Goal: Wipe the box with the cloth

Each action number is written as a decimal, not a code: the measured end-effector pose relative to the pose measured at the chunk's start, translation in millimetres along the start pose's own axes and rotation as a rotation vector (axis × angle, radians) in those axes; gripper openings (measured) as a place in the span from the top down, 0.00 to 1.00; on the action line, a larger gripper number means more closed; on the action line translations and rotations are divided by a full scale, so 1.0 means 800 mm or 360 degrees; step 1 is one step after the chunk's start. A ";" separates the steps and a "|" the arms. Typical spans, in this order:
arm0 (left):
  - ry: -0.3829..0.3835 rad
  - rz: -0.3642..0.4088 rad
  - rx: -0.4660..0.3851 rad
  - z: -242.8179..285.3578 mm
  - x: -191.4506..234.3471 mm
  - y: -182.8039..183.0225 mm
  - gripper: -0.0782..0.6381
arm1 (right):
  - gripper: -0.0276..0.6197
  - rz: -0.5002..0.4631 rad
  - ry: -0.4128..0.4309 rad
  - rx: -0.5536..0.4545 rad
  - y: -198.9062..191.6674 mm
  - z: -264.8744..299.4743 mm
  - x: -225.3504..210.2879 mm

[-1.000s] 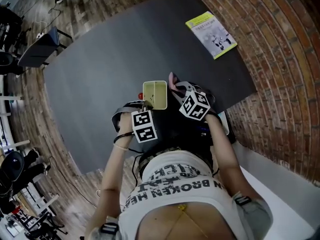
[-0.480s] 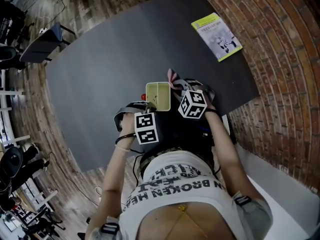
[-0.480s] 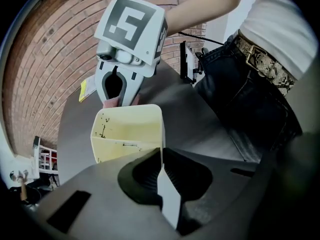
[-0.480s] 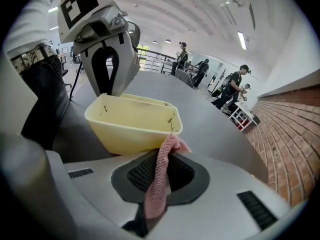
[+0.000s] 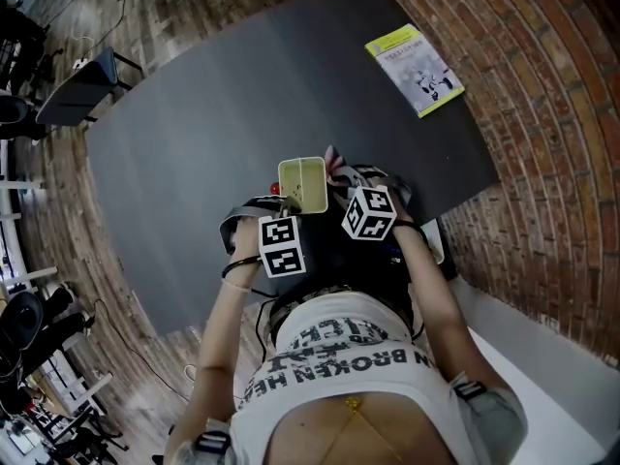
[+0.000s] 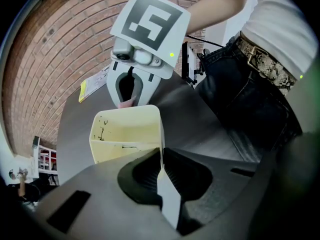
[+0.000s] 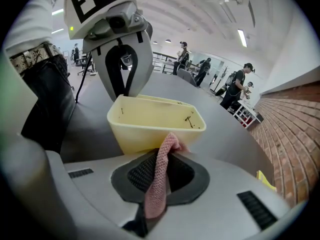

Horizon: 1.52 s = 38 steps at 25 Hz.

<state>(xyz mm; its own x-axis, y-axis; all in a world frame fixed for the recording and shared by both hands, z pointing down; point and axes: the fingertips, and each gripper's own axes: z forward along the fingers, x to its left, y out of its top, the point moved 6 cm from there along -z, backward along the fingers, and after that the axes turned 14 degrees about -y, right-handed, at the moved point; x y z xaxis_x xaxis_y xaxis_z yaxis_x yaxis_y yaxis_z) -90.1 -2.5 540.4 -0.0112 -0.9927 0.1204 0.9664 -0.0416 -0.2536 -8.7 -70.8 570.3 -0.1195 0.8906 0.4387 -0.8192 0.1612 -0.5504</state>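
**Head view.**
- Table (image 5: 223,95): dark top.
- Box (image 5: 301,184): pale yellow and open-topped, sitting near the edge closest to the person.
- Left gripper (image 5: 290,209): reaching in at the box's 6 o'clock.
- Right gripper (image 5: 339,184): coming in at the box's 4 o'clock.
- Cloth (image 5: 333,157): showing at the box's 2 o'clock wall.
- Booklet (image 5: 414,68): lying at the box's 1 o'clock, well apart.

**Left gripper view.**
- The jaws are standing narrow and pinching one thin side wall of the box (image 6: 127,134).
- The wall is running up between the pads towards 12 o'clock.
- Dark specks are showing on the inner wall at 10 o'clock.
- The right gripper is meeting the far wall at 12 o'clock, with pink cloth at its tips.

**Right gripper view.**
- The jaws are clamping a bunched strip of pink knitted cloth (image 7: 157,184).
- The free end of the strip is touching the box's near outer wall at 12 o'clock.
- The left gripper (image 7: 123,95) is holding the far wall at 11 o'clock.
- It cannot be told whether the box base is resting flat on the table.

**Step in hand (judgement): wiping the outer wall.**
- The left grip is serving as the anchor, so strokes are best directed towards it. That way the light box is braced rather than skidding.
- Very little cloth is protruding, so the jaw tips risk scraping plastic. Angling the gripper should help the fabric lead.
- The inner specks are likely needing a pass over the rim afterwards.
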 end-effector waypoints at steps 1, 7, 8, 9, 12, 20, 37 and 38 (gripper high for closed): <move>0.0002 -0.0001 0.0001 0.000 0.000 0.000 0.85 | 0.93 0.0005 0.0003 0.0001 0.000 -0.001 0.004; 0.0017 -0.0014 -0.0001 0.001 0.000 0.000 0.85 | 0.93 0.0024 0.0019 0.0017 -0.001 -0.009 0.026; 0.0019 -0.0019 -0.0005 0.001 0.000 0.000 0.86 | 0.93 0.0027 0.0023 0.0019 -0.001 -0.011 0.030; 0.0019 -0.0023 -0.0007 0.001 0.000 -0.001 0.86 | 0.93 0.0031 0.0028 0.0021 -0.001 -0.012 0.034; 0.0019 -0.0036 -0.0016 0.001 0.000 0.000 0.85 | 0.93 0.0041 0.0040 0.0024 -0.002 -0.017 0.044; 0.0037 -0.0072 -0.0030 0.002 0.001 -0.001 0.86 | 0.93 0.0072 0.0046 0.0014 0.001 -0.031 0.062; 0.0155 -0.0735 -0.0403 0.019 0.002 0.031 0.86 | 0.93 0.0299 -0.0036 -0.0034 0.007 -0.050 0.058; 0.0167 -0.0739 -0.0423 0.019 0.002 0.031 0.86 | 0.93 0.0303 -0.0040 -0.0032 0.005 -0.051 0.056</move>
<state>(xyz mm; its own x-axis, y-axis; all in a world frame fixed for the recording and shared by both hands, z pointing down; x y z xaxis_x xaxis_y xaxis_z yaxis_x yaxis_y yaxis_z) -61.9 -3.5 549.2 -0.4600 -0.8686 0.1843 0.7559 -0.4920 -0.4320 5.4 -12.4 558.6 -0.2856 0.8951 0.3425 -0.7691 -0.0008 -0.6391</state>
